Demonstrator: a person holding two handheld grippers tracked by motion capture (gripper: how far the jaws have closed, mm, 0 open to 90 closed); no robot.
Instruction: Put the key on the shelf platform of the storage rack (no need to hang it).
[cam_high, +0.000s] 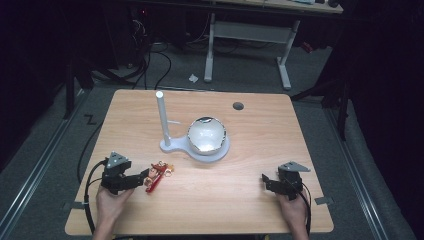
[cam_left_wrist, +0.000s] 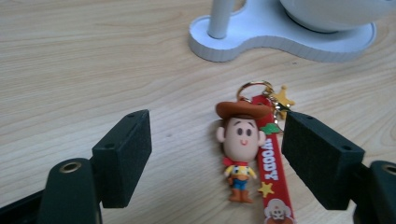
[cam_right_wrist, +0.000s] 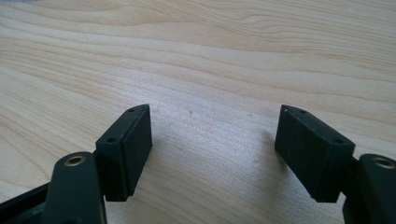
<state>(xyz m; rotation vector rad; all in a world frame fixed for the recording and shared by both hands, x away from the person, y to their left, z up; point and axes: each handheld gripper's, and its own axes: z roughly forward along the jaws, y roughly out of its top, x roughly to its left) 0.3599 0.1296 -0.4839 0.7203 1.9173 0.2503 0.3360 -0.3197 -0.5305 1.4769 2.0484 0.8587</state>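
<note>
A cowboy-figure keychain (cam_left_wrist: 240, 149) with a red strap (cam_left_wrist: 271, 172), a gold ring and a yellow star lies flat on the wooden table (cam_high: 240, 200); in the high view the keychain (cam_high: 157, 175) sits at the front left. My left gripper (cam_high: 142, 177) is open, and the keychain (cam_left_wrist: 240, 149) lies between its jaws, nearer the right one, touching neither. My right gripper (cam_high: 266, 181) rests open over bare wood at the front right, nothing between its jaws. A white stand (cam_high: 192, 147) with an upright post (cam_high: 162, 117) and a shiny bowl (cam_high: 206, 134) is at the table's middle.
The stand's white base (cam_left_wrist: 280, 39) lies just beyond the keychain in the left gripper view. A dark round hole (cam_high: 238, 106) sits near the table's far edge. Bare wood (cam_right_wrist: 210, 70) spreads ahead of the right gripper. Cables trail from both grippers off the front edge.
</note>
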